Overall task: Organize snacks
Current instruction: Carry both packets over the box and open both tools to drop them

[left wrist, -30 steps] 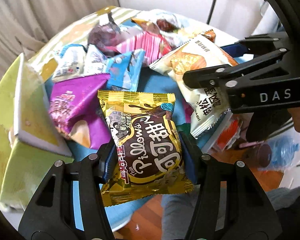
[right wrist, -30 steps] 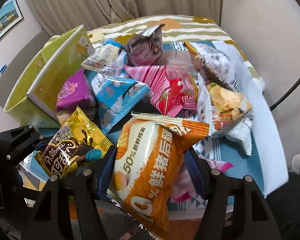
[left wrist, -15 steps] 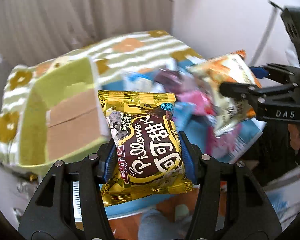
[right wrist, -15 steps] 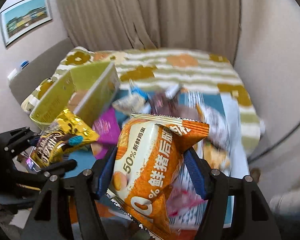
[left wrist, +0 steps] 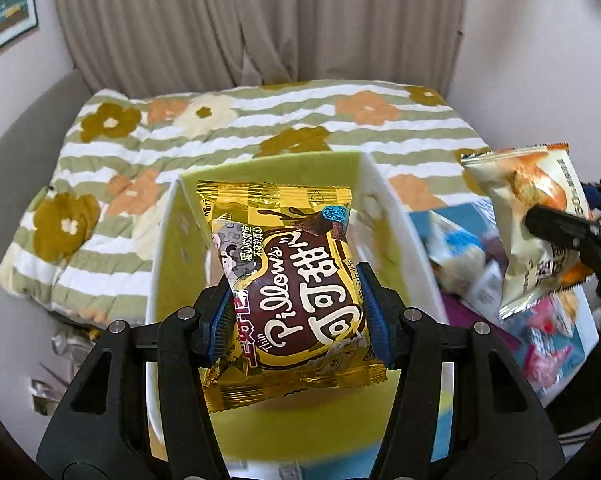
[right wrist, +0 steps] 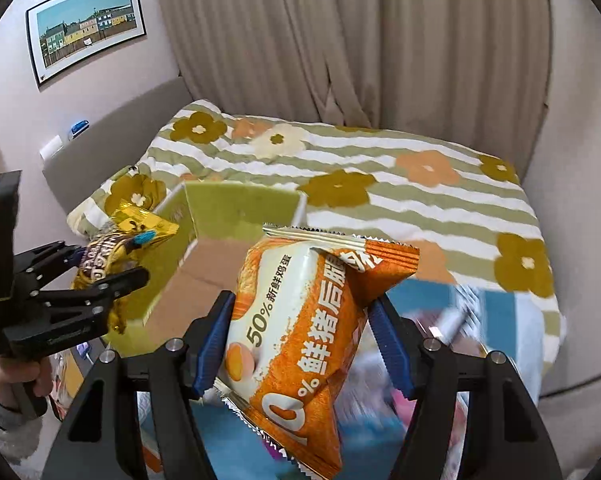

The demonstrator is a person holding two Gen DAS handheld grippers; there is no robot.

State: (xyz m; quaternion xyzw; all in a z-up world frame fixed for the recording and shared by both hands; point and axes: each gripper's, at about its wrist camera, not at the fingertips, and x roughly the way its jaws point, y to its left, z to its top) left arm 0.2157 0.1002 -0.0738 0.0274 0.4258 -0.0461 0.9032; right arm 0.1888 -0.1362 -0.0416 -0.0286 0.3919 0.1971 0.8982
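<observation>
Gold foil chocolate snack packet (left wrist: 288,280) clamped in left gripper (left wrist: 296,316), held over open yellow-green cardboard box (left wrist: 396,232). Orange-and-white snack pouch (right wrist: 300,332) clamped in right gripper (right wrist: 300,344), right of box. Box sits on striped floral bedspread (right wrist: 400,184). Blurred pile of wrappers (left wrist: 540,320) to right, probably remaining snacks.

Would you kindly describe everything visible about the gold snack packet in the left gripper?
The gold snack packet is a glossy foil pillow pack with crimped ends, a brown panel reading "Pillows" and Chinese text. The left gripper clamps its lower half between blue pads, holding it upright above the open yellow-green box; only the pads touch it.
</observation>
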